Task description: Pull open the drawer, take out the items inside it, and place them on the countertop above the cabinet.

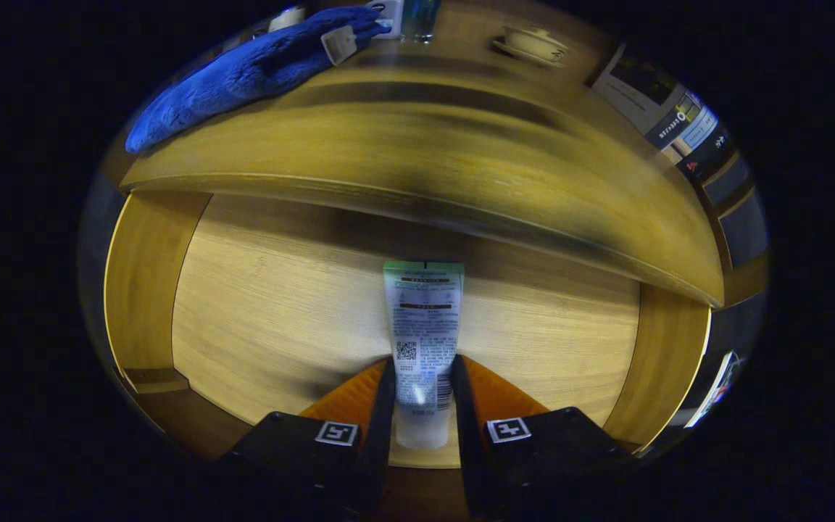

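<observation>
The drawer [258, 304] is standing pulled open, its pale wood floor showing bare on both sides of the tube [423, 326]. Its left wall is rising as a curved wooden rim, and its right wall is doing the same at the far side, so open room is lying wide to the left and to the right of the fingers. Above the drawer the front edge of the desk [417, 174] is overhanging as a long wooden lip, casting a dark band across the back of the drawer floor.

The tube is lying lengthwise in the middle of the drawer, its flat crimped end pointing toward the back edge and its cap end sitting low between the fingers [383, 406]. The gripper [423, 391] is closing on it: both fingers are pressing against the tube's sides near the cap end, 1 on each side, with no gap showing.

On the desk, a blue cloth [243, 72] is stretching along the back left corner with a small white tag on it. A glass [420, 18] is standing near the back edge, and a cup on a saucer [533, 43] is sitting toward the back right corner.
</observation>
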Motion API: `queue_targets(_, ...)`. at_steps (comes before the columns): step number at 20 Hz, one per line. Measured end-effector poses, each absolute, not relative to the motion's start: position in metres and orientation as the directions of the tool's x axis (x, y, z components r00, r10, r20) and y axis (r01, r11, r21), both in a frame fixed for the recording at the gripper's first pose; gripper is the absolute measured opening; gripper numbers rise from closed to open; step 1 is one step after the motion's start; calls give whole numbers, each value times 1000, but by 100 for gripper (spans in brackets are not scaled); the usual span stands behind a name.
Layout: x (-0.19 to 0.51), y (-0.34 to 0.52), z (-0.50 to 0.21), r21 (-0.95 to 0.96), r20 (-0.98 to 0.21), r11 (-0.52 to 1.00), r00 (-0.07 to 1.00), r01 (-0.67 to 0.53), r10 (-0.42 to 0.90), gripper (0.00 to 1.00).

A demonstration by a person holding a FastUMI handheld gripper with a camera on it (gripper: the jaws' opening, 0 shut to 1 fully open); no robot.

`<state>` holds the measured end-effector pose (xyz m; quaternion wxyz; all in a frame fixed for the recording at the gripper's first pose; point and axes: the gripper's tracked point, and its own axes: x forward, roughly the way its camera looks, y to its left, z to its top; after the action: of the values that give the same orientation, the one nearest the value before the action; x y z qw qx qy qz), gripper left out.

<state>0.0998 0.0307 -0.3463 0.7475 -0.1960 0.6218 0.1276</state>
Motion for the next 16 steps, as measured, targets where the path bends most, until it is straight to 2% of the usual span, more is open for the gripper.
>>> queue_targets(1, 99, 33, -343, -134, -978, 893, 204, -430, -48, 51)
queue_targets(2, 97, 36, -338, -125, -978, 894, 203, -430, -39, 42)
queue_targets(16, 94, 28, -254, -96, -953, 916, 302, -390, 28, 42)
